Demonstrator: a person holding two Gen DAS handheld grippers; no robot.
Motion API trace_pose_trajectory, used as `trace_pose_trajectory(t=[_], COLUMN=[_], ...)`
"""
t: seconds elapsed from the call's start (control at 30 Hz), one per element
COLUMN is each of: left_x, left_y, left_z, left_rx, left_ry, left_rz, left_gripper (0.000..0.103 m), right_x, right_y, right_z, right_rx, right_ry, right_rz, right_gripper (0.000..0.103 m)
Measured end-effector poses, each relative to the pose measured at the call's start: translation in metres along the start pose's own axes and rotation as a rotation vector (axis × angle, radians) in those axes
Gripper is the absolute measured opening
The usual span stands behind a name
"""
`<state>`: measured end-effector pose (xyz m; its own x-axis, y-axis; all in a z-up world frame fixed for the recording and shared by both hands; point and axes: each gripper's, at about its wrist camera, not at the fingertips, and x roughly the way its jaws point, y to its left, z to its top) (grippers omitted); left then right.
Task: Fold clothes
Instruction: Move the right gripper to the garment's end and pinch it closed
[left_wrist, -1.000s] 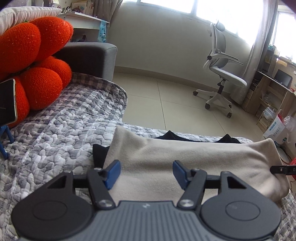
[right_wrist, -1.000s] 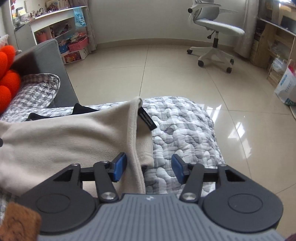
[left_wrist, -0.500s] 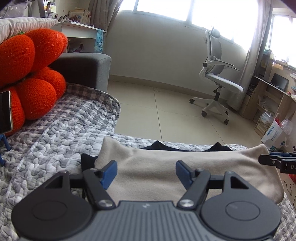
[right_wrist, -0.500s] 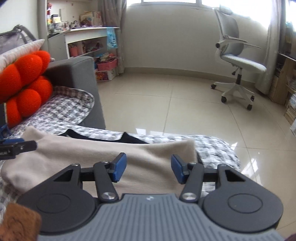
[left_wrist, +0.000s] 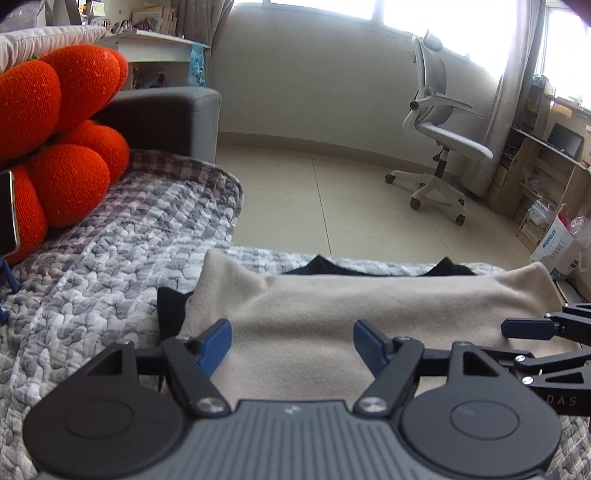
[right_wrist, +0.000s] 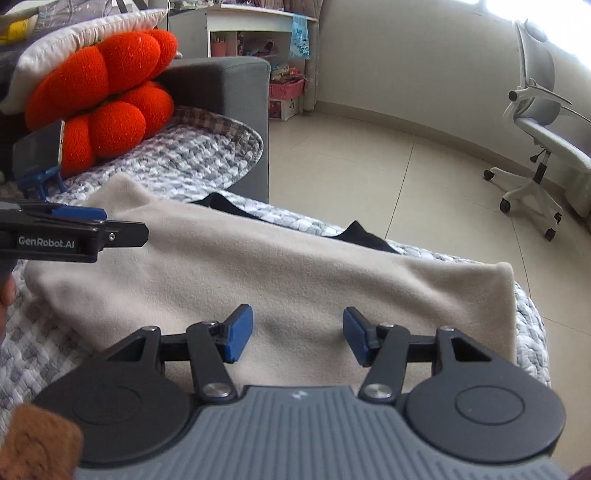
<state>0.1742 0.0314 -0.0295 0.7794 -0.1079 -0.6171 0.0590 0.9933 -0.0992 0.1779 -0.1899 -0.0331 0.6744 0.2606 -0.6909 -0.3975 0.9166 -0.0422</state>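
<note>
The folded beige cloth (left_wrist: 351, 306) lies under both grippers: left gripper (left_wrist: 291, 345) just widened, right gripper (right_wrist: 297, 334) spread, neither holding anything.

Beige fleece garment (left_wrist: 369, 306) lies folded on sofa.

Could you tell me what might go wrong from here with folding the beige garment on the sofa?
1. Both the left gripper and the right gripper are open above the beige garment, so a shallow pinch could slip.
2. A black garment lies underneath, so a deep pinch may lift it too.
3. The grippers are close together and could collide.
</note>
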Motion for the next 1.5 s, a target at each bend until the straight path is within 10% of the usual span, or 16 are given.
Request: trace_pose_trajectory(t=[0.3,0.37,0.4,1.5], left_x=[-0.006,-0.003,-0.002,-0.04], left_y=[0.008,0.011,0.012,0.027], left_z=[0.004,0.001,-0.001,-0.031], left_rx=[-0.038,-0.045,-0.047,-0.073], left_ry=[-0.015,-0.002,0.007,0.048], left_rz=[0.009,0.011,0.012,0.041], left_gripper=[0.074,0.074,0.074,0.077], right_x=[-0.003,-0.005,-0.004,-0.034], right_y=[0.014,0.019,0.022,0.024], right_z=[0.0,0.0,-0.001,-0.024], right_rx=[-0.047,-0.065,-0.076,0.014], right_ry=[0.022,0.025,0.034,0.083], right_rz=[0.023,0.054,0.056,0.03], right_gripper=[0.053,0.013,0.011,0.015])
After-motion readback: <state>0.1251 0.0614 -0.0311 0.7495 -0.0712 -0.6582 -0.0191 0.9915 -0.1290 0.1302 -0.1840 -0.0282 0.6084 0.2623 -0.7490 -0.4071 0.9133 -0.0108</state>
